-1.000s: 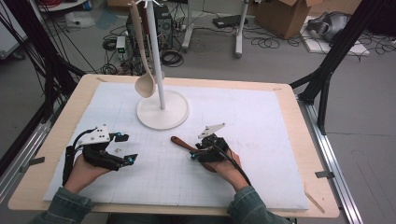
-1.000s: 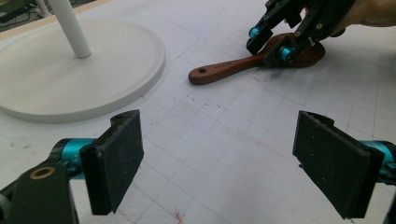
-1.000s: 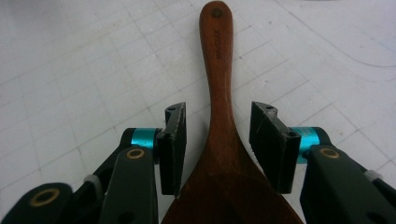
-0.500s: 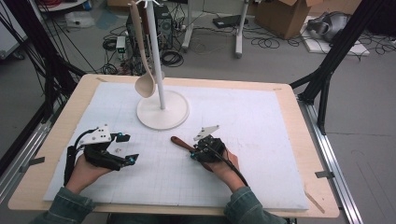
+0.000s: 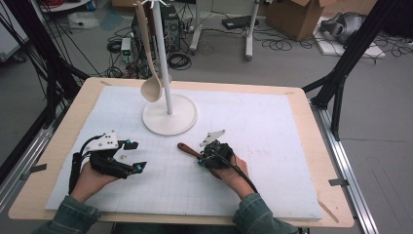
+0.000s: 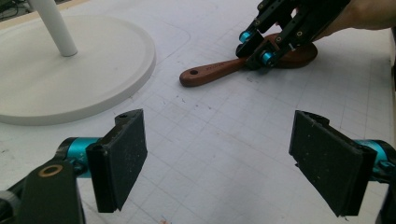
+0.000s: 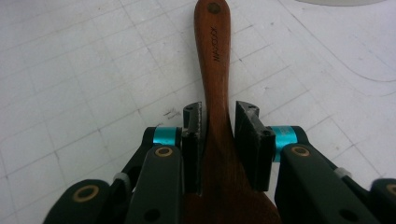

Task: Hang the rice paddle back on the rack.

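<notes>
- Step in hand: grasping the dark wooden spoon that lies flat on the white mat of the worktop. The likely aim, as a judgement, is to hang it on the white stand, where a pale wooden spoon already hangs.
- Right tool: its jaws straddle the spoon's neck, just ahead of the bowl, and have just been closing with the spoon between them. The left pad touches the wood; at the right pad a thin gap may remain, so a firm grip cannot be confirmed.
- Spoon position: the handle runs straight ahead of the right tool, away from the hand, with its hanging hole at the far end. The bowl lies under the tool body, towards the hand.
- Left tool: jaws wide apart and empty, resting over bare mat. The spoon lies well ahead of it, and the stand's base ahead and to its left.
- Next move, as a judgement: complete the closure until both pads press evenly on the neck, then lift level. The neck tapers, so a slack grip could let the spoon pivot or slide.
- The hole end must stay free for the stand's hook.
</notes>
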Available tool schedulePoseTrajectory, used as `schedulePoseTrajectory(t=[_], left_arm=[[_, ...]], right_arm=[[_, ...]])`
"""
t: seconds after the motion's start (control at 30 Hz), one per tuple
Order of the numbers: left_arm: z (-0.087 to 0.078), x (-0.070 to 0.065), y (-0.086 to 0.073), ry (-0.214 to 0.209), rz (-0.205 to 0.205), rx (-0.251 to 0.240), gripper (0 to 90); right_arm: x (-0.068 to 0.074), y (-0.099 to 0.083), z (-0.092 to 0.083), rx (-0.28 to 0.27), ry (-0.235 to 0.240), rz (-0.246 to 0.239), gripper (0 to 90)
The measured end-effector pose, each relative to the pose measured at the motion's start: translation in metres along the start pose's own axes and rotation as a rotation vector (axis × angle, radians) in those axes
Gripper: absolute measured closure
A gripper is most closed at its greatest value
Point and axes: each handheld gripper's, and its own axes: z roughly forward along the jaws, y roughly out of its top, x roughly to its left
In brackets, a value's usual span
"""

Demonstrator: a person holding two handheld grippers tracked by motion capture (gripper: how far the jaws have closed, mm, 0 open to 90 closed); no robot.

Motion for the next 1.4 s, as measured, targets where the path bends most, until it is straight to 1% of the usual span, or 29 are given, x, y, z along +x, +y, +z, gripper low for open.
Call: schedulePoseTrajectory(t=[0.07, 0.2, 0.23, 0.33, 0.43, 0.47, 0.5, 0.6, 0.67, 0.8, 0.97, 1.0, 1.03, 1.1, 1.13, 1.23, 1.4], left_arm=[[0.000, 0.000, 0.000, -0.001, 0.000, -0.002, 19.4], [0.001, 0.000, 0.000, -0.012, 0.000, 0.000, 20.2], [0.001, -0.001, 0.000, -0.021, -0.001, 0.002, 21.4], [0.002, -0.002, 0.000, -0.024, 0.002, 0.003, 23.2], [0.003, -0.002, 0.001, -0.030, -0.001, 0.005, 24.3], [0.004, -0.002, 0.001, -0.035, 0.002, 0.007, 24.3], [0.005, -0.003, 0.001, -0.038, 0.002, 0.010, 24.4], [0.007, -0.004, 0.001, -0.043, 0.000, 0.012, 24.5], [0.007, -0.004, 0.001, -0.041, 0.000, 0.012, 24.5], [0.006, -0.004, 0.002, -0.040, 0.003, 0.009, 24.4], [0.007, -0.004, 0.001, -0.045, 0.001, 0.009, 24.4], [0.006, -0.003, 0.002, -0.045, 0.000, 0.009, 24.4], [0.006, -0.003, 0.002, -0.045, 0.001, 0.010, 24.4], [0.005, -0.003, 0.002, -0.044, 0.001, 0.005, 24.4], [0.006, -0.003, 0.002, -0.043, -0.006, 0.001, 24.5], [0.006, -0.003, 0.001, -0.045, -0.009, 0.003, 25.1], [0.006, -0.002, 0.001, -0.045, -0.019, -0.002, 26.2]], right_arm=[[0.000, 0.000, 0.001, -0.004, 0.000, -0.008, 73.0], [-0.001, 0.000, 0.001, -0.007, 0.003, -0.005, 74.5], [-0.001, 0.000, 0.001, -0.011, 0.007, 0.002, 74.9], [-0.002, 0.000, 0.000, -0.013, 0.027, 0.019, 75.7], [-0.001, 0.000, 0.000, -0.015, 0.035, 0.001, 76.2], [0.001, 0.000, -0.001, -0.012, 0.038, 0.009, 76.3], [0.001, 0.000, -0.001, -0.013, 0.035, -0.003, 76.4], [0.002, 0.000, -0.001, -0.015, 0.041, 0.002, 76.5], [0.001, 0.000, -0.001, -0.015, 0.040, -0.010, 76.3], [0.002, 0.001, 0.001, -0.019, 0.040, -0.016, 75.2], [0.004, 0.007, 0.005, -0.020, 0.047, -0.024, 73.5], [0.004, 0.009, 0.007, -0.016, 0.051, -0.032, 73.4], [0.005, 0.010, 0.009, -0.007, 0.043, -0.043, 73.4], [0.005, 0.011, 0.010, 0.001, 0.049, -0.047, 75.3], [0.003, 0.011, 0.011, -0.002, 0.064, -0.033, 76.2], [0.004, 0.011, 0.010, -0.003, 0.058, -0.046, 77.2], [0.004, 0.011, 0.009, -0.007, 0.061, -0.046, 78.2]])
